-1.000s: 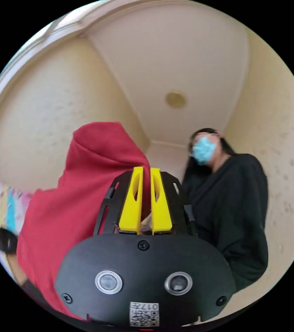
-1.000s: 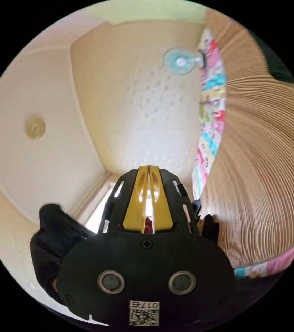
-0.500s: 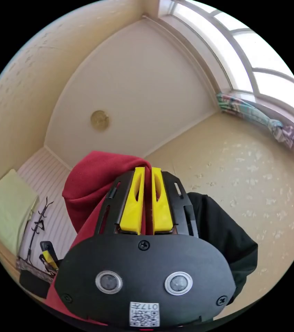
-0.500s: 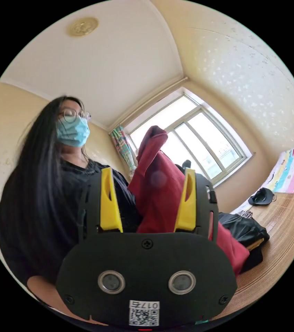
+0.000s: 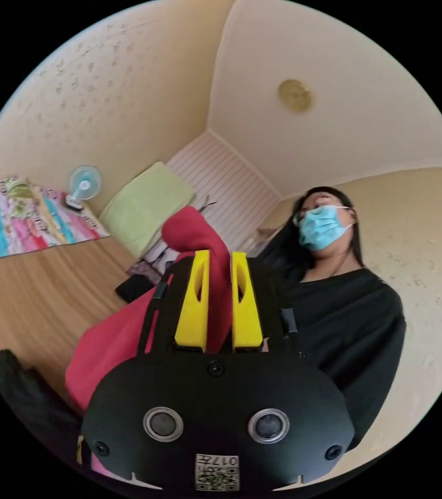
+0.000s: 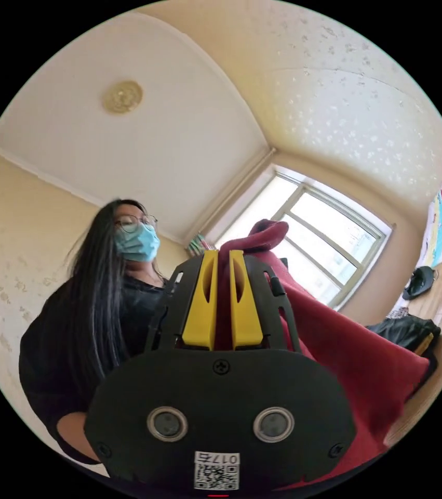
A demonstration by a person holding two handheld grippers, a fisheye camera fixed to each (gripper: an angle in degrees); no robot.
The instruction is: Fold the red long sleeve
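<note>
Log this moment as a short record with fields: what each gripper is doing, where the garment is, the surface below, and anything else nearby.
left gripper: shut on the red long sleeve, cloth bunched above the jaws
right gripper: shut on the red long sleeve
garment: lifted, hanging from both grippers toward the wooden surface
nearby: dark clothes on the surface, small fan, colourful striped cloth
person: standing behind the grippers

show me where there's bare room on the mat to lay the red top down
Left gripper view: the woven mat lies bare between the striped bedding, the green pillow and the red long sleeve. It is crowded by the dark clothing near the view's lower left edge. Right gripper view: dark clothes sit beside the garment.
</note>
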